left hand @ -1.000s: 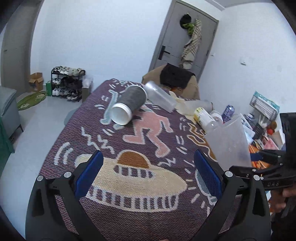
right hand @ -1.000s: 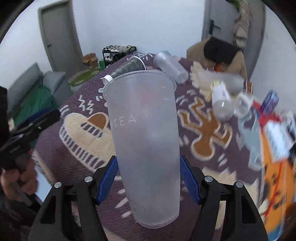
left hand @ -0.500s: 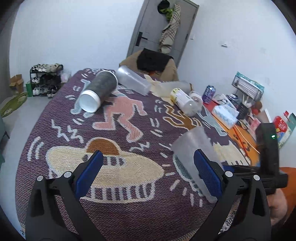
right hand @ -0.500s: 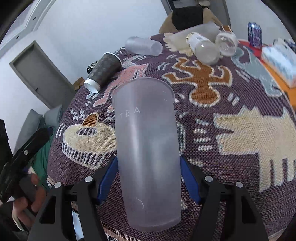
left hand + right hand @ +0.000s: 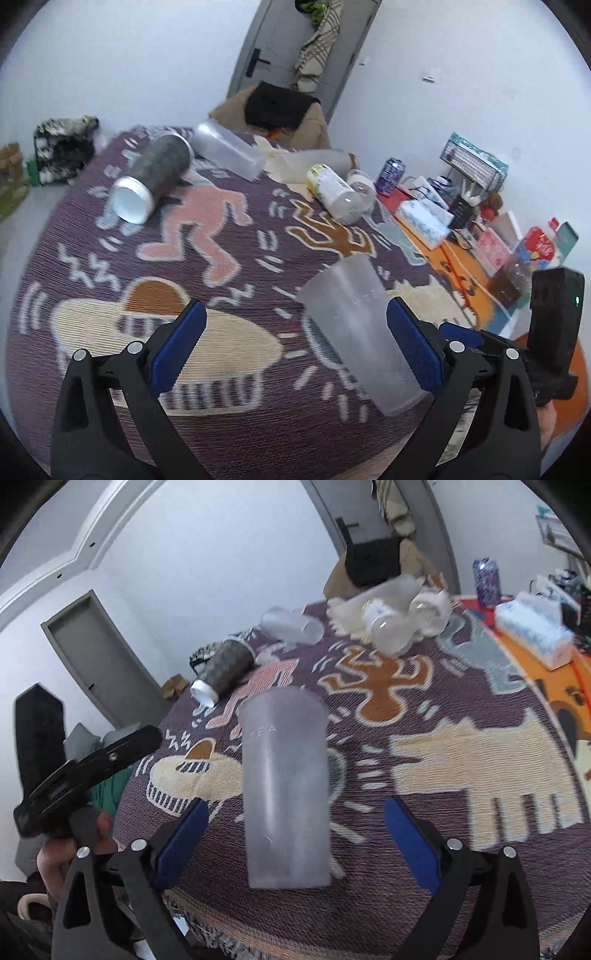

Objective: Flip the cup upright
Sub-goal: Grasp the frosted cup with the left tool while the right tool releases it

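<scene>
A frosted clear plastic cup marked TEA (image 5: 284,786) stands upright, mouth up, on the patterned purple rug (image 5: 461,716). It also shows in the left wrist view (image 5: 358,332). My right gripper (image 5: 293,843) is open, its blue pads wide on either side of the cup and not touching it. My left gripper (image 5: 295,350) is open and empty, to the left of the cup, with its right pad (image 5: 413,350) in front of it.
A dark cup with a white base (image 5: 155,177) lies on its side at the far left. A clear tumbler (image 5: 229,151), a labelled bottle (image 5: 332,192) and a glass jar (image 5: 364,184) lie further back. Tissue boxes (image 5: 424,221) and clutter line the right edge.
My right gripper has opened and let go of the cup, which now stands on the rug. Both views have shifted; the left gripper stays open.
</scene>
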A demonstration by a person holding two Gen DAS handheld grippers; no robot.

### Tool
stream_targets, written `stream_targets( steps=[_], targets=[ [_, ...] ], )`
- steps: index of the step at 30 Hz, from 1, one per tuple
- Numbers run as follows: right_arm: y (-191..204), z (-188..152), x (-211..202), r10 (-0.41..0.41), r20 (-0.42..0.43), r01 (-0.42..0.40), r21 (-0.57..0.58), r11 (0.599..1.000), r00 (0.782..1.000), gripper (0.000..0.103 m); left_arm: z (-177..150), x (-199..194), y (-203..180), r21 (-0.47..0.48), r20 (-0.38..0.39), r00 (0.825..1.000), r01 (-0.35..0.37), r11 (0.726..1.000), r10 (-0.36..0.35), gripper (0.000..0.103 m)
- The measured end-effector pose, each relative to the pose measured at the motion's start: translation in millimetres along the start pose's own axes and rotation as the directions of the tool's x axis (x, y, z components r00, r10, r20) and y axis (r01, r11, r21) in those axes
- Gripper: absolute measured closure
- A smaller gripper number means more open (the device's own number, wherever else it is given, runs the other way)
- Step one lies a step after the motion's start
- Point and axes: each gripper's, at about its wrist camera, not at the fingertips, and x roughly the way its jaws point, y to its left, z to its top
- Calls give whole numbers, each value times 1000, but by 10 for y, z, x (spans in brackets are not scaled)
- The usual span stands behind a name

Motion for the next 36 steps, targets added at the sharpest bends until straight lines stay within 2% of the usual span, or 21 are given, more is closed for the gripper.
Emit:
stream_targets(
  steps=[6,11,15,19,23,25,32,34,35,36],
  targets=[
    [-259,-59,-245,-26,71,24,26,999,997,8,41,203,-86,-30,-53,998,41,999,-42,7],
    [-514,-113,-306,-63,97,57,66,996,993,8,78,418,-118,-68,-124,988,82,994,-90,7],
    [-646,-175,-308,-77,102,68,86,994,992,8,82,591,-99,-133,-181,972,128,983,-151,7],
    [-763,-254,-270,-83,89,73,108,991,993,8,84,801,-78,-221,-225,947,181,958,-231,7],
    [-848,-304,-274,-87,85,77,120,990,993,8,66,1011,-73,-268,-278,932,157,950,-232,7],
    [-884,-320,-297,-95,88,83,123,989,992,8,46,1126,-75,-297,-304,919,159,941,-252,7],
    [-967,-373,-333,-121,94,108,135,985,988,8,42,1374,-125,-316,-351,901,144,938,-256,7],
    [-969,-383,-333,-123,94,110,131,985,988,8,40,1431,-145,-318,-361,897,139,938,-256,11],
    [-965,-383,-331,-123,94,111,129,985,988,8,40,1454,-151,-317,-368,895,134,939,-252,20],
    [-959,-382,-328,-124,95,112,127,986,988,8,38,1474,-155,-319,-374,893,132,939,-252,22]
  ],
)
